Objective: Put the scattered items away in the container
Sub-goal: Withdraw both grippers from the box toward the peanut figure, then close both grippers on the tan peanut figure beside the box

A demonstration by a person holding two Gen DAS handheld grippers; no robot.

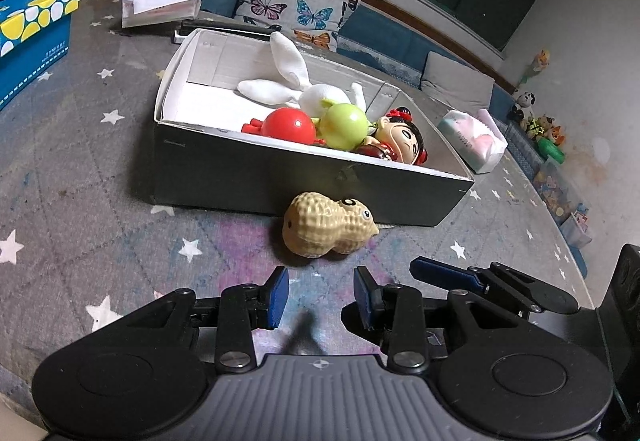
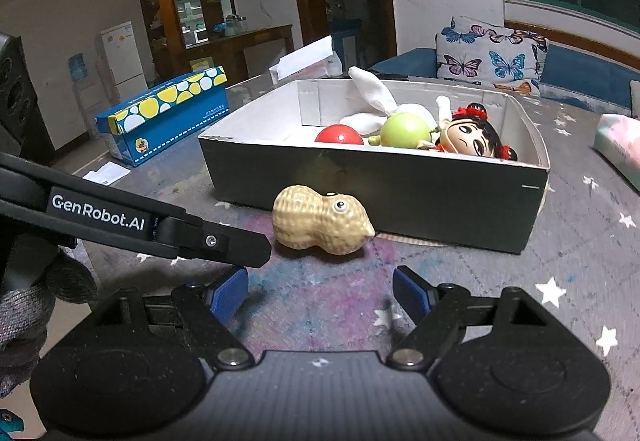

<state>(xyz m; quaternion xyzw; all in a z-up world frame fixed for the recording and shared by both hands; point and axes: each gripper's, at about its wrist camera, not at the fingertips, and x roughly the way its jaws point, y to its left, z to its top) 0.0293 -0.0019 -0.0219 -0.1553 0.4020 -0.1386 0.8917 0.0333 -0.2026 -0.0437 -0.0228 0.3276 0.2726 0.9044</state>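
From my left wrist camera, my left gripper (image 1: 320, 293) hangs over the star-patterned cloth (image 1: 100, 169) with its blue pads parted and nothing between them. The peanut toy (image 1: 326, 227) lies just ahead of the pads, on the cloth, close against the near wall of the grey box (image 1: 280, 177). Inside the box I see a white rabbit plush (image 1: 304, 89), a red ball toy (image 1: 286, 123), a green ball toy (image 1: 344, 125) and a doll with black hair (image 1: 400, 135). This view alone shows the tissue pack (image 1: 472, 139) past the box's far corner, and a finger of my right gripper (image 1: 448, 273) coming in from the right edge.

From my right wrist camera, my right gripper (image 2: 320, 289) is spread wide and empty — wider than the left. The peanut toy (image 2: 320, 223) sits ahead of the gap, its googly eye facing me, apart from both pads. Only here do I see the left gripper (image 2: 244, 251) as a black finger reaching in from the left, its tip just beside the peanut's end — whether it touches I cannot tell. The blue spotted carton (image 2: 168, 113) stands whole beyond the box (image 2: 360, 181).
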